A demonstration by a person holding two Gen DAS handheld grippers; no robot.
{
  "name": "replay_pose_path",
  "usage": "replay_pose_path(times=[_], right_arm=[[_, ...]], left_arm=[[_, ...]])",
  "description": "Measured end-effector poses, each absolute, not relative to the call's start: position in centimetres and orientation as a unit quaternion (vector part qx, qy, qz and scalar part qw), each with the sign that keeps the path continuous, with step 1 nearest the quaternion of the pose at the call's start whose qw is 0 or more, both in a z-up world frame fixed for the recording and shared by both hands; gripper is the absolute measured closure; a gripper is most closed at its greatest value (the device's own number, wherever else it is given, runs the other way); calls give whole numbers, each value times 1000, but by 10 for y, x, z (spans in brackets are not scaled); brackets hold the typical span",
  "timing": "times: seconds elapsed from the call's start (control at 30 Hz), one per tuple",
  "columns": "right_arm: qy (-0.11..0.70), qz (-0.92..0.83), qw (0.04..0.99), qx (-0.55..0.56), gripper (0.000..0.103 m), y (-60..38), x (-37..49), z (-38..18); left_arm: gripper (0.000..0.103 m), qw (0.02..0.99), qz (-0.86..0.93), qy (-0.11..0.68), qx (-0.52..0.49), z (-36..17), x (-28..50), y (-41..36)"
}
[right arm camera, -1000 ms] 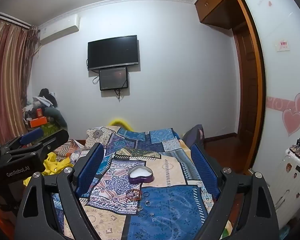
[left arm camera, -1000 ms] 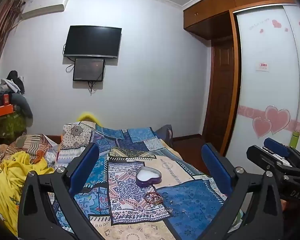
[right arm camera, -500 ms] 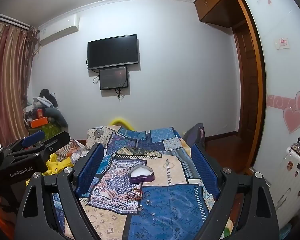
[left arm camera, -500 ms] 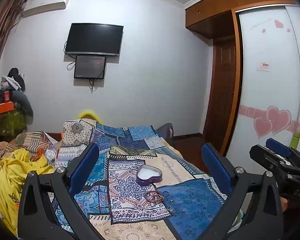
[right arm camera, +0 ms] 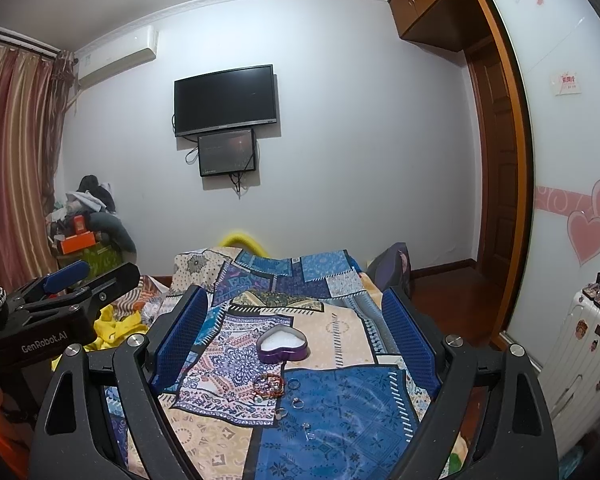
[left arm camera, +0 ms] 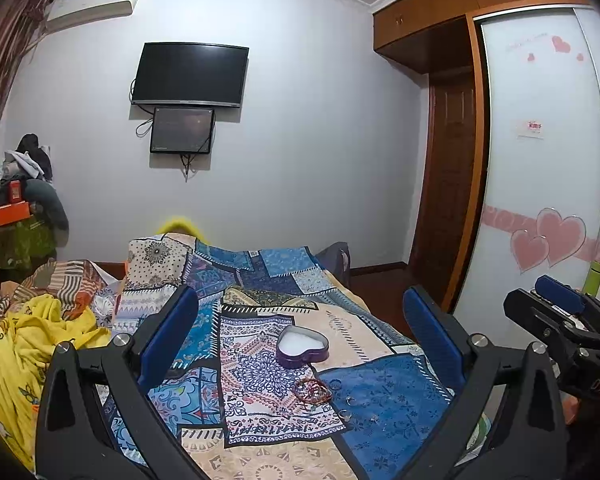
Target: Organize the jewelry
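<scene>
Bedroom with a patchwork bedspread (right arm camera: 340, 412), both tongs held above it, spread wide and empty.

Ahead of the right gripper (right arm camera: 296, 332) and left gripper (left arm camera: 300, 338), a purple heart-shaped box (right arm camera: 282, 346) lies open, its point facing the far wall. Just nearer the tongs lie a beaded bracelet (right arm camera: 269, 386) and small rings (right arm camera: 294, 383) scattered toward the right.
</scene>
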State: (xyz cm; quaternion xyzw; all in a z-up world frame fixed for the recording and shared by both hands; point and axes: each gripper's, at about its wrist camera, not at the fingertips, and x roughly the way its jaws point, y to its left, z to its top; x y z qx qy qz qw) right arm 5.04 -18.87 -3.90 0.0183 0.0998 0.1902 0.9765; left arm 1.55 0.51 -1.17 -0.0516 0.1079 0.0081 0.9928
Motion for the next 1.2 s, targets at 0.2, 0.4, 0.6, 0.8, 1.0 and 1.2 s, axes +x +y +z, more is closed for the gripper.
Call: replay_pose_path(times=[0.2,0.4,0.6,0.8,1.0,1.2], right_arm=[[105,191,976,20,16,-189,55,-39],[106,191,976,20,16,-190,55,-40],[110,192,975,19,16,-189,57,-41],[114,192,975,20,16,-190,60,-40],[116,192,974,19,16,-189,60,-40],[116,192,974,20,16,-190,60,-40]], left_arm=[[0,992,6,111,-53,-14,18,6],[0,992,4,113,-48,-14,19,4],[0,992,1,114,-45,-13,20,1],[0,992,-2,116,-43,-12,21,0],[0,993,-5,114,-40,-11,20,-2],[0,993,-7,112,-43,-9,19,-3]])
